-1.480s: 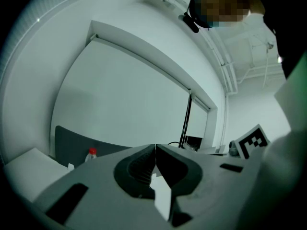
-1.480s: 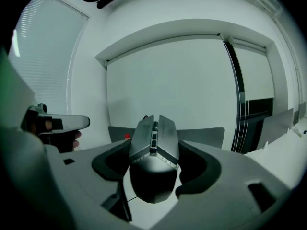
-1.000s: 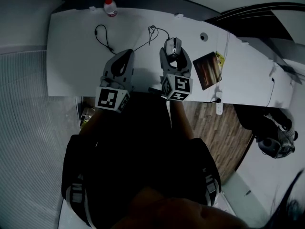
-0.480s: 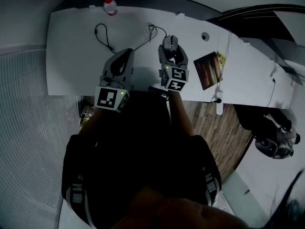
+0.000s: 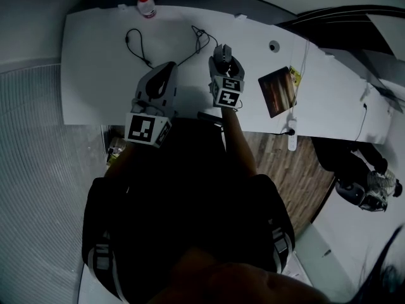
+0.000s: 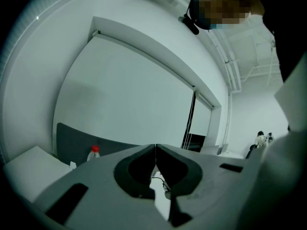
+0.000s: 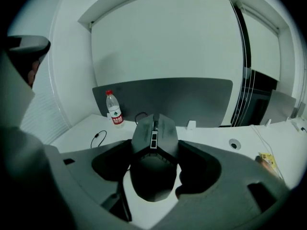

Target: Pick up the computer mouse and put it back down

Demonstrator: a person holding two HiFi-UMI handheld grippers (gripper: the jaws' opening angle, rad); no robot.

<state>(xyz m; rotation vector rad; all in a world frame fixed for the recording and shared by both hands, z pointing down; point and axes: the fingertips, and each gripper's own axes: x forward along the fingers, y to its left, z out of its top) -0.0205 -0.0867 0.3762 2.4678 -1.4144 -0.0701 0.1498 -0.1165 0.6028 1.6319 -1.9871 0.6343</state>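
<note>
So: right gripper [image 5: 226,62] [image 7: 154,150] is clenched on the mouse [image 5: 221,51] [image 7: 154,131], one jaw on each side of it. In the right gripper view the mouse sits btwn the jaws w/ its nose tipped up and its wheel on top. Bare white worktop [image 7: 144,209] shows under its tail, so it looks raised off the surface, tho the gap itself can't be made out. From the head view, mouse + gripper are over the middle of the worktop [image 5: 95,87], toward the back edge. Mouse cord [image 5: 201,40] runs back-left from the nose in a loose tangle.

Left gripper [image 5: 167,69] [image 6: 156,146] is just left of the right one, apart from it, nearer the front edge. Its jaws are pressed together tip to tip w/ nothing btwn them. Its view tilts up at the wall and ceiling, w/ only a sliver of worktop seen thru the gap lower down.

Other bits:
- Bottle [image 5: 146,5] [image 7: 114,110] w/ red cap stands upright at the back edge, left of centre, well apart from both grippers.
- Separate black cable [image 5: 135,46] lies loose btwn bottle and left gripper.
- Round hole [image 5: 273,46] in the worktop, right of the mouse.
- Dark rectangular pad [image 5: 276,92] lies near the front edge, right of the right gripper, w/ a small yellow item [image 5: 292,76] at its far corner.
- White strip [image 5: 291,141] hangs off the front edge below the pad, over wood floor [image 5: 285,170].
</note>
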